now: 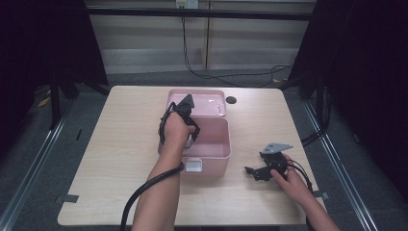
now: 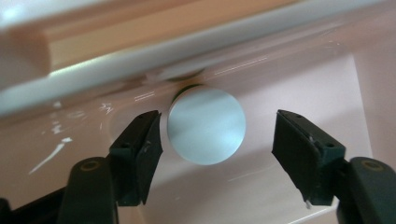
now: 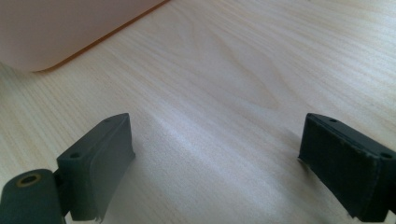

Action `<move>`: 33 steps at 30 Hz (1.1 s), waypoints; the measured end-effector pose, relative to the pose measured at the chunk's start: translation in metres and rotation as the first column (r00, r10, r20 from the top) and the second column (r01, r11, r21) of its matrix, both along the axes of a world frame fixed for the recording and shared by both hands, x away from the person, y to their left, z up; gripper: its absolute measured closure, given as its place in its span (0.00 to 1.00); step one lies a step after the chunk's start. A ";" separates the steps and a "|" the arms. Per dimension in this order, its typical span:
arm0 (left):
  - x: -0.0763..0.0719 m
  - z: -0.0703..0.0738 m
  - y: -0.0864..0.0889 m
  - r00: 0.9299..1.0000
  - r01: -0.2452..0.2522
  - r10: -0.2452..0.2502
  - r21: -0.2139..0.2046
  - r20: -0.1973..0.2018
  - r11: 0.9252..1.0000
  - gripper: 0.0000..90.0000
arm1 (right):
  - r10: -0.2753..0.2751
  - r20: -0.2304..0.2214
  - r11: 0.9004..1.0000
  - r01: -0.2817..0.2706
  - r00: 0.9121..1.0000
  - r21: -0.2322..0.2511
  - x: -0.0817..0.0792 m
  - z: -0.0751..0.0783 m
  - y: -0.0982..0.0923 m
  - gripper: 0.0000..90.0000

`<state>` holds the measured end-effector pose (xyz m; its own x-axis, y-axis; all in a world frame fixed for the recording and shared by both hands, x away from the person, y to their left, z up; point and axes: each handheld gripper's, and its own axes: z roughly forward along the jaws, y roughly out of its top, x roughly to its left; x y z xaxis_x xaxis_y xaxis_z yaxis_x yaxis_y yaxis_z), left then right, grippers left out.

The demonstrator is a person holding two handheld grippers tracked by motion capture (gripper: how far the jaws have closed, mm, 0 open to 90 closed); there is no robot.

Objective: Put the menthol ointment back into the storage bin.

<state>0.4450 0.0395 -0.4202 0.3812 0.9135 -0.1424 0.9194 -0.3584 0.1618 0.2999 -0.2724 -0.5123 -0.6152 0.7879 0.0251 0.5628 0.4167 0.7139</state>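
Pink plastic box (image 1: 211, 144) sits open near the middle of the tabletop (image 1: 115, 149), its lid (image 1: 204, 102) swung back flat on the far side and a pale latch on its near wall. Inside the box, in the left tool view, a round silver-grey disc (image 2: 206, 126) lies on the pink floor close to a wall, with something dark just behind its upper edge that is too blurred to name. The left tool (image 2: 217, 140) reaches down into the box from above; its jaws stand wide apart on either side of the disc, the left jaw just beside the disc's edge and the right jaw well clear of it, gripping nothing. In the high view the person's left hand (image 1: 175, 127) holds that tool over the left part of the box, the forearm coming across the box's near rim and a black cable (image 1: 144, 190) trailing back along the tabletop.

Right of the box, near the front edge, the right tool (image 1: 257, 171) rests low at the tabletop in the person's right hand (image 1: 293, 185), with a grey three-cornered plate on top. In its own view its jaws are spread wide over bare wood with nothing between them, and a rounded corner of the box shows at the upper left.

Beyond the box, beside the lid's right end, a small dark round spot (image 1: 231, 100) marks the tabletop.
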 end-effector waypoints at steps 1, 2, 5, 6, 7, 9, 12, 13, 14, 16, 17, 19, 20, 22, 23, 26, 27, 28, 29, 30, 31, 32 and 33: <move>0.000 0.000 0.000 1.000 0.000 0.000 0.000 0.000 1.000 0.34 | -0.002 -0.001 1.000 0.002 1.000 0.001 0.000 0.000 0.000 0.10; 0.000 0.000 0.001 1.000 0.000 0.000 -0.002 0.000 1.000 0.34 | -0.002 -0.001 1.000 0.002 1.000 0.001 0.000 0.000 0.000 0.10; -0.001 0.001 0.003 1.000 -0.006 0.006 -0.009 -0.003 1.000 0.31 | -0.001 -0.002 1.000 0.001 1.000 0.001 0.000 0.000 0.000 0.10; -0.001 0.003 0.004 1.000 -0.001 0.000 -0.008 -0.006 1.000 0.30 | 0.000 -0.001 1.000 0.000 1.000 0.000 0.000 0.000 0.000 0.10; -0.002 0.004 0.004 1.000 -0.003 0.003 -0.011 -0.008 1.000 0.30 | 0.000 -0.001 1.000 0.000 1.000 0.000 0.000 0.000 0.000 0.10; -0.003 0.006 0.004 1.000 0.002 -0.002 -0.011 -0.004 1.000 0.29 | -0.001 -0.001 1.000 0.001 1.000 0.001 0.000 0.000 0.000 0.10; -0.004 0.009 0.003 1.000 0.006 -0.006 -0.014 -0.007 1.000 0.27 | -0.001 -0.001 1.000 0.001 1.000 0.001 0.000 0.000 0.000 0.10; -0.005 0.010 0.003 1.000 0.001 -0.001 -0.019 -0.009 1.000 0.26 | 0.000 0.000 1.000 0.000 1.000 0.000 0.000 0.000 0.000 0.10; -0.005 0.011 0.004 1.000 0.005 -0.005 -0.024 -0.010 1.000 0.26 | 0.000 -0.001 1.000 0.000 1.000 0.000 0.000 0.000 0.000 0.10; -0.005 0.012 0.004 1.000 0.003 -0.004 -0.025 -0.010 1.000 0.26 | 0.000 -0.001 1.000 0.000 1.000 0.000 0.000 0.000 0.000 0.10; -0.006 0.014 0.005 1.000 0.001 -0.001 -0.030 -0.010 1.000 0.26 | 0.000 -0.001 1.000 0.000 1.000 0.000 0.000 0.000 0.000 0.10; -0.006 0.015 0.005 1.000 0.005 -0.006 -0.032 -0.011 0.999 0.26 | 0.001 0.000 1.000 -0.001 1.000 -0.001 0.000 0.000 0.000 0.10; -0.007 0.016 0.005 1.000 0.003 -0.004 -0.035 -0.011 0.999 0.25 | -0.001 -0.001 1.000 0.001 1.000 0.001 0.000 0.000 0.000 0.10; -0.008 0.019 0.005 1.000 0.005 -0.006 -0.033 -0.018 0.999 0.25 | -0.001 -0.001 1.000 0.001 1.000 0.001 0.000 0.000 0.000 0.10; -0.008 0.019 0.005 1.000 0.005 -0.006 -0.033 -0.018 0.999 0.24 | -0.001 -0.001 1.000 0.001 1.000 0.001 0.000 0.000 0.000 0.10; -0.009 0.024 0.005 1.000 -0.005 0.004 -0.039 -0.015 0.999 0.23 | 0.000 -0.001 1.000 0.000 1.000 0.000 0.000 0.000 0.000 0.10; -0.010 0.026 0.005 1.000 -0.004 0.004 -0.044 -0.014 0.999 0.23 | 0.000 -0.001 1.000 0.000 1.000 0.000 0.000 0.000 0.000 0.10; -0.010 0.029 0.006 1.000 0.002 -0.003 -0.037 -0.012 0.999 0.23 | 0.000 0.000 1.000 0.000 1.000 0.000 0.000 0.000 0.000 0.10; -0.011 0.031 0.006 1.000 0.000 -0.001 -0.044 -0.014 0.999 0.22 | 0.000 0.000 1.000 0.000 1.000 0.000 0.000 0.000 0.000 0.10; -0.012 0.032 0.007 1.000 -0.001 0.000 -0.041 -0.015 0.999 0.22 | -0.001 -0.001 1.000 0.001 1.000 0.001 0.000 0.000 0.000 0.10; -0.012 0.032 0.007 1.000 -0.001 0.000 -0.041 -0.015 0.999 0.22 | -0.001 -0.001 1.000 0.001 1.000 0.001 0.000 0.000 0.000 0.10; -0.012 0.034 0.008 1.000 0.006 -0.007 -0.041 -0.028 0.999 0.22 | 0.000 0.000 1.000 0.000 1.000 0.000 0.000 0.000 0.000 0.10; -0.014 0.036 0.009 1.000 0.007 -0.008 -0.043 -0.029 0.999 0.22 | 0.000 0.000 1.000 0.000 1.000 0.000 0.000 0.000 0.000 0.10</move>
<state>0.4314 0.0480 -0.3845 0.3832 0.9033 -0.1927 0.9213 -0.3588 0.1501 0.2999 -0.2724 -0.5124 -0.6152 0.7880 0.0256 0.5630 0.4164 0.7138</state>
